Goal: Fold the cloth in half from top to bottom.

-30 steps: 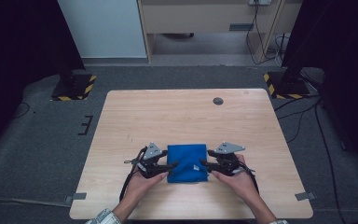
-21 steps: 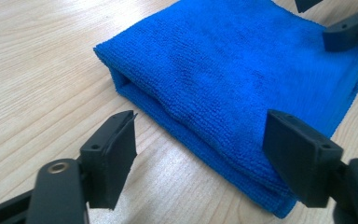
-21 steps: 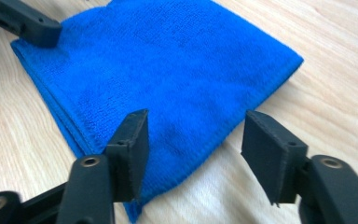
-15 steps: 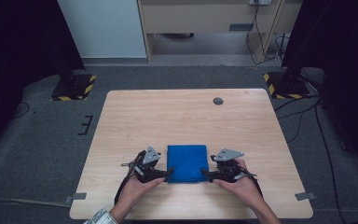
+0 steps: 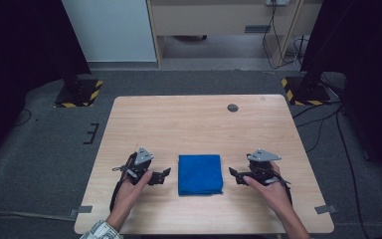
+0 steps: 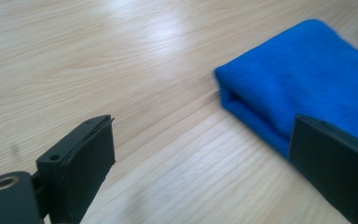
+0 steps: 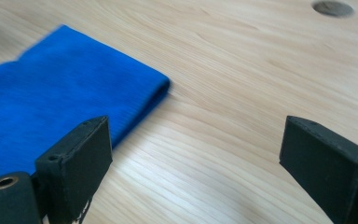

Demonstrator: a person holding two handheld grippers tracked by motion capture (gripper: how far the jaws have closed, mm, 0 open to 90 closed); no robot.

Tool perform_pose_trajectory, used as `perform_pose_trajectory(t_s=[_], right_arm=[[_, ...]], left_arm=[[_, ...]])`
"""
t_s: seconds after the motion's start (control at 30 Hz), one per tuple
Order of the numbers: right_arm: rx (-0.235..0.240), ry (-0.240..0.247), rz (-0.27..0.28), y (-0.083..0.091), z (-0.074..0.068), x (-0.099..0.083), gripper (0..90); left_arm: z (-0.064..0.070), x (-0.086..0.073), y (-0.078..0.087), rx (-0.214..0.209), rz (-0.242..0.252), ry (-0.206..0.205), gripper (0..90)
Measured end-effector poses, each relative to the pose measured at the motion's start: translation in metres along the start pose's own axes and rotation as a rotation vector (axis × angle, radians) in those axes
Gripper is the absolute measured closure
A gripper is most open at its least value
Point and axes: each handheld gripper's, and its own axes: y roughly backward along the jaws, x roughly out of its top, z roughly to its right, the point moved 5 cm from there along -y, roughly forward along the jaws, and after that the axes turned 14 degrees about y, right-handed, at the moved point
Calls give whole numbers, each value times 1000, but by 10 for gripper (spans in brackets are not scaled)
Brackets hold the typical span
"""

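High view: a folded blue cloth (image 5: pixel 200 174) flat on the table (image 5: pixel 189 124), between the left gripper (image 5: pixel 162 174) and right gripper (image 5: pixel 234 174) (neither touching). Left gripper view: jaws wide apart, cloth just beside. Right gripper view: jaws wide apart, holding nothing.

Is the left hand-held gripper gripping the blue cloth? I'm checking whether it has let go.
No: in the high view the left hand-held gripper sits open beside the folded blue cloth, apart from it.
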Motion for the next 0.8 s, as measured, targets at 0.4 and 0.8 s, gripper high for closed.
perform_pose_trajectory(t_s=[0.4, 0.8], right_arm=[[-64, -102, -60, 2, 43, -25, 99], [-116, -195, -95, -6, 79, -38, 121]], left_arm=[[-47, -5, -2, 132, -46, 48, 62], [-67, -10, -9, 167, -70, 112, 45]])
